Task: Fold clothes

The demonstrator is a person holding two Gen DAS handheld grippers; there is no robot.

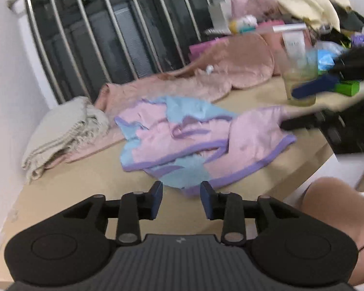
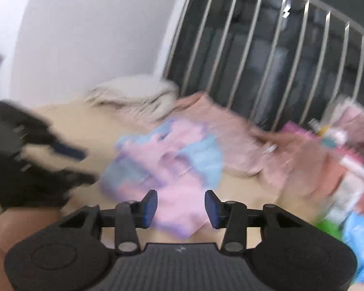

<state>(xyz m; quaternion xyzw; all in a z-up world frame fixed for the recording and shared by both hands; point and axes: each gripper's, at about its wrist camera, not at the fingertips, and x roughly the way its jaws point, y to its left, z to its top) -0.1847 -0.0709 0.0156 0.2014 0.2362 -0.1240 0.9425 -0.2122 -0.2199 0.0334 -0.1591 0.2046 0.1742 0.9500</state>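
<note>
the pink, blue and purple-trimmed garment (image 1: 182,140) lay crumpled near the front edge of the desk (image 1: 85,181), toward its right corner, one pink flap reaching almost to that edge. not folded yet, layers bunched and twisted over each other.

left gripper (image 1: 181,200) sat at the front edge just short of the garment's near hem, fingers partly apart with nothing between them, no cloth pinched. right gripper (image 2: 180,208) hovered over the garment's pink corner, fingers also partly apart; the pink cloth showed behind the gap but the pads did not look pressed on it. right wrist view heavily blurred, so contact there is hard to call.

behind the garment a larger pink cloth (image 1: 157,89) spread toward the back edge, a folded grey knit (image 1: 60,131) at the left side, a glass (image 1: 299,82) and clutter toward the back right.

risks, as i judge them: the flap near the front right edge could slide off if tugged sideways. a pinch into the bunched middle could grab several layers and drag the tangle rather than spread it. the back hem touches the larger pink cloth, so a lift could pull that along. a wide right-side sweep could knock the glass.
</note>
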